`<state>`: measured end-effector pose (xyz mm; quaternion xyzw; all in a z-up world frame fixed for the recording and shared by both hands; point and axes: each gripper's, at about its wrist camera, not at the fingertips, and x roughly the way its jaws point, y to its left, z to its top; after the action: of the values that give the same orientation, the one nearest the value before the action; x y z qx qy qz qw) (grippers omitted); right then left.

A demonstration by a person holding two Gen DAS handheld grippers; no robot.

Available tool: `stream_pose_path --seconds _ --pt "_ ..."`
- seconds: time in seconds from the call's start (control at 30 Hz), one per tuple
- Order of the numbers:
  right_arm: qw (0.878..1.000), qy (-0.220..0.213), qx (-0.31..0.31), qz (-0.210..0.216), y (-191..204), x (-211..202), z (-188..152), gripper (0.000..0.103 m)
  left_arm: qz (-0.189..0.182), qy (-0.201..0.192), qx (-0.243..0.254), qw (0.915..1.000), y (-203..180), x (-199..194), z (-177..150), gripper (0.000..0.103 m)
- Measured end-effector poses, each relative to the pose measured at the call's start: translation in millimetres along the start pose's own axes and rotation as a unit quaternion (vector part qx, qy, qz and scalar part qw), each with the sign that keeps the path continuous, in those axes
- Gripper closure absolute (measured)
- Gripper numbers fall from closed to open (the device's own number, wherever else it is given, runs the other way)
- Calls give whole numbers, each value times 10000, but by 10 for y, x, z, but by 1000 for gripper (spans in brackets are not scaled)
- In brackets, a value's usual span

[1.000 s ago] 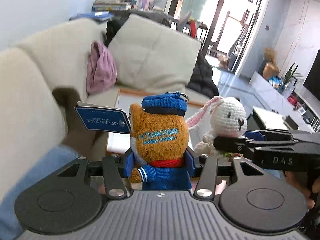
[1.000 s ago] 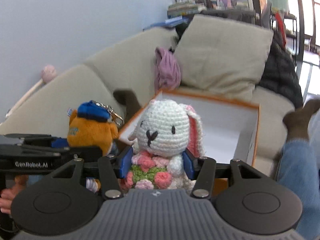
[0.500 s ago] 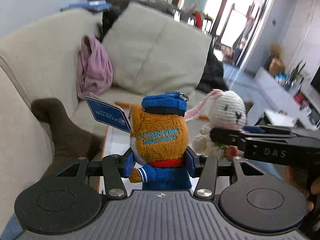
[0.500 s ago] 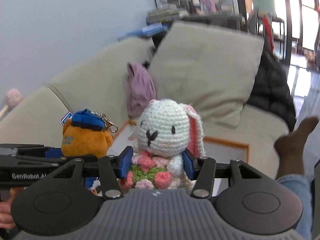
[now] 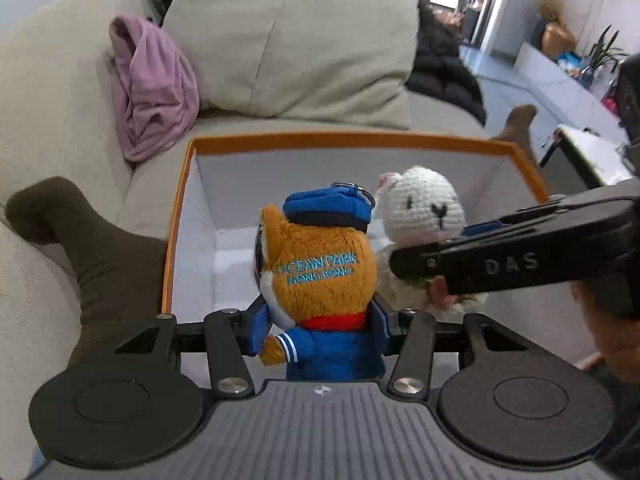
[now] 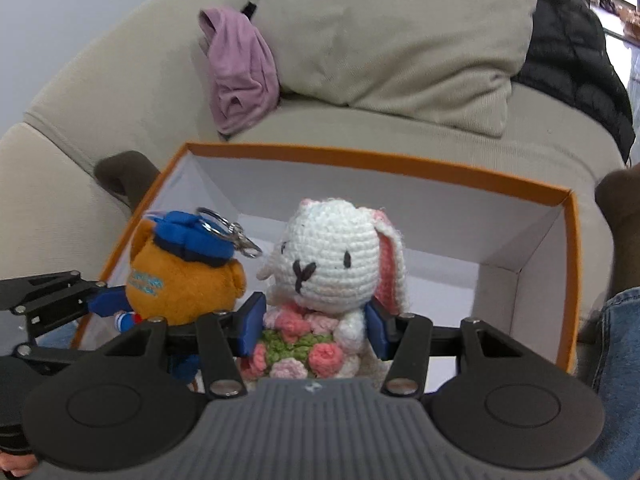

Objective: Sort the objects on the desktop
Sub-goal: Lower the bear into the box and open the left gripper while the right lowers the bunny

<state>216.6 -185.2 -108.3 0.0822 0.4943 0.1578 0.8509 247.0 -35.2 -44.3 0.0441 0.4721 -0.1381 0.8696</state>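
An orange plush bear with a blue cap and sailor suit (image 5: 320,276) is clamped at its waist between the blue pads of the left gripper (image 5: 320,330). It is held over the near left corner of an open white cardboard box with an orange rim (image 5: 176,216). Just beside it, a white crocheted rabbit with a flower bouquet (image 6: 328,272) is gripped by the right gripper (image 6: 314,328), above the box's near edge. The box is seen on a beige sofa (image 6: 120,80).

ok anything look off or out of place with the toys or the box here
Nothing stands out. The orange bear plush and crochet bunny sit upright, each clamped in a hand-held gripper over the open orange-rimmed box, which looks intact.
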Motion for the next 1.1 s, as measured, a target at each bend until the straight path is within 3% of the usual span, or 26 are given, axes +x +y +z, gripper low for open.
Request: stream_pose_path --seconds 0.13,0.33,0.53,0.57,0.67,0.97,1.1 --pt "9995 243 179 63 11 160 9 48 437 74 159 9989 26 103 39 45" --pt "9990 400 171 31 60 349 53 47 673 183 594 9958 -32 209 100 43" --pt "9990 374 244 -18 -44 325 55 46 550 -201 712 9957 -28 176 65 37" --pt "9990 365 268 -47 -60 307 53 46 534 -266 695 9958 -21 157 66 30" --pt "9989 324 324 -113 -101 270 58 45 516 -485 639 9954 5 83 53 24" --pt "9969 566 371 -411 -193 315 75 44 444 -1007 193 9937 187 -458 0 24" --pt "9971 611 354 -287 -104 395 197 44 513 -1087 -141 9926 373 -593 -104 24"
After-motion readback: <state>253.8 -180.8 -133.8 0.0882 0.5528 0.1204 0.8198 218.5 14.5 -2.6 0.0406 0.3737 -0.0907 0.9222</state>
